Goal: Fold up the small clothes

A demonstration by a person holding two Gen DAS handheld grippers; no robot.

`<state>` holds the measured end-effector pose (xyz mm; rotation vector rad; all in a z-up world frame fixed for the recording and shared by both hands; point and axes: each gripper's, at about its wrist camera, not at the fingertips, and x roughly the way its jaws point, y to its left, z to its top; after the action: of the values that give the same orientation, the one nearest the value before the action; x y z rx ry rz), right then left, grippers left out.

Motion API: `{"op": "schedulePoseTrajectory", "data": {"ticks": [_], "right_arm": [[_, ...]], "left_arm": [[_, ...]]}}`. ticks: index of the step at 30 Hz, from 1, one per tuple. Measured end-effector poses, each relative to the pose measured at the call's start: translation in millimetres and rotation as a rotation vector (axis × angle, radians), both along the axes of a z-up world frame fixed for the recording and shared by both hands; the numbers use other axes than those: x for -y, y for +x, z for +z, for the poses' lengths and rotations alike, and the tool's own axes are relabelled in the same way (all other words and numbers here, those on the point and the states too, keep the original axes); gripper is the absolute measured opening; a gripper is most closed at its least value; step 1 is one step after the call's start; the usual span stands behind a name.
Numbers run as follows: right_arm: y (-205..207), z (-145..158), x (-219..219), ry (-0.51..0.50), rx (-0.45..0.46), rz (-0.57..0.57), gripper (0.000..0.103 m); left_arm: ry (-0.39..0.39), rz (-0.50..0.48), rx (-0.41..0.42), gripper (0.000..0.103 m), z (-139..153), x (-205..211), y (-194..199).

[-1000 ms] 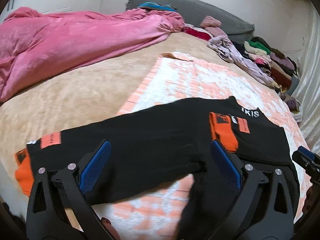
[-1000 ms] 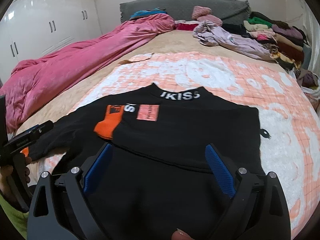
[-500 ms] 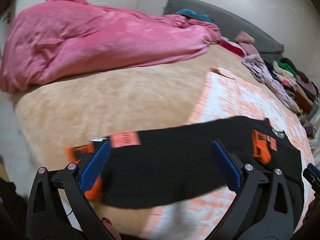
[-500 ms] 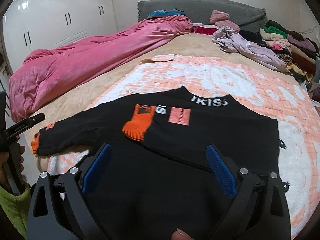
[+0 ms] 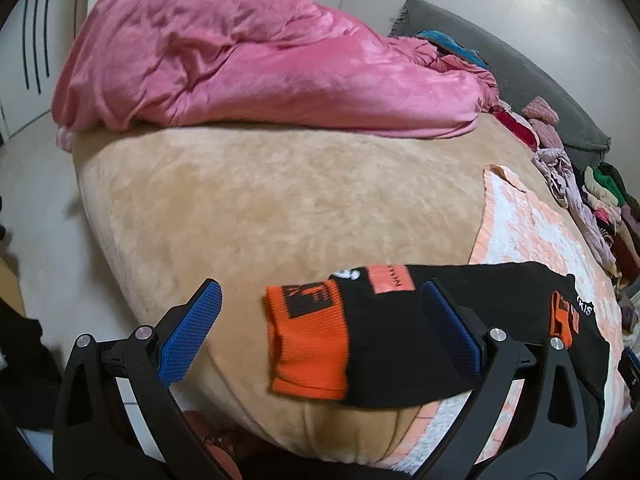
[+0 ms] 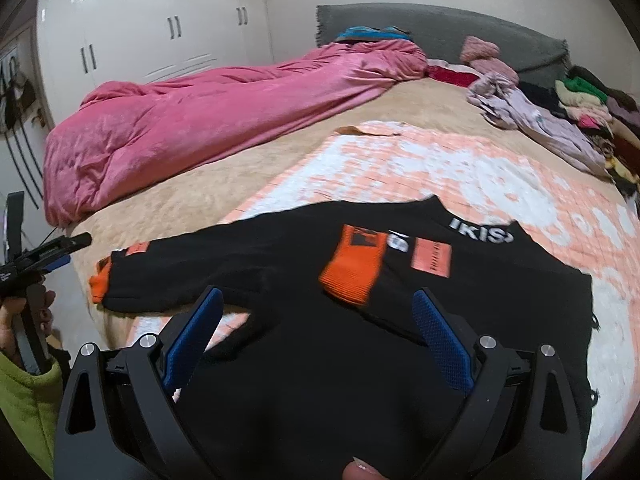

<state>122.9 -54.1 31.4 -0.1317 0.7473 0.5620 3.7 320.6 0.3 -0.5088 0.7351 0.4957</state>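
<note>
I judge 1 sleeve [image 6: 360,268] folded onto the top [image 6: 320,360], the other sleeve [image 5: 360,332] unfolded; both tools [image 5: 320,320] [image 6: 316,320] spread, empty.

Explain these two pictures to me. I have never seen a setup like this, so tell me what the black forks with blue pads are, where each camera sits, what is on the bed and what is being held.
No robot here: a person holds a hand-operated two-finger gripper in each hand, with a fisheye camera on each looking along its fingers.

The left view shows the left gripper, jaws wide open, holding nothing. Ahead of it lies the orange cuff of a black sweater's outstretched sleeve, near the bed's edge.

The right view shows the right gripper, also open and empty, over the sweater's body. The other sleeve is already folded across the chest, its orange cuff on top. At the far left, a hand holds the left gripper.

The sweater lies on a peach-and-white blanket. A pink duvet and a pile of clothes lie further back.
</note>
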Motion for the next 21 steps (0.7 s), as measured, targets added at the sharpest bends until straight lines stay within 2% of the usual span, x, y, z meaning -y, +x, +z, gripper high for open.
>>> {"op": "schedulePoseTrajectory", "data": {"ticks": [5,9,13,16,19,21], "right_arm": [[-5,-1,-31,-0.015,0.015,0.068,0.095],[-8,-7,-48,-0.026,0.007,0.099,0.095],[-11,-13,-52,-0.026,-0.004,0.101,0.095],[-8,-17,-49,-0.025,-0.019,0.084,0.095],[-4,-21,-41,-0.017,-0.033,0.061,0.095],[-3,-22,-36,-0.01,-0.038,0.048,0.095]], "left_arm": [[-0.042,-0.005,-0.045,0.093,-17,-6,0],[-0.084,-0.019,-0.05,0.085,-30,-8,3],[-0.091,-0.027,-0.063,0.077,-39,-5,9],[-0.084,-0.037,-0.093,0.067,-49,0,16],[-0.027,-0.037,-0.128,0.058,-54,9,22],[-0.009,-0.049,-0.124,0.036,-51,13,23]]}}
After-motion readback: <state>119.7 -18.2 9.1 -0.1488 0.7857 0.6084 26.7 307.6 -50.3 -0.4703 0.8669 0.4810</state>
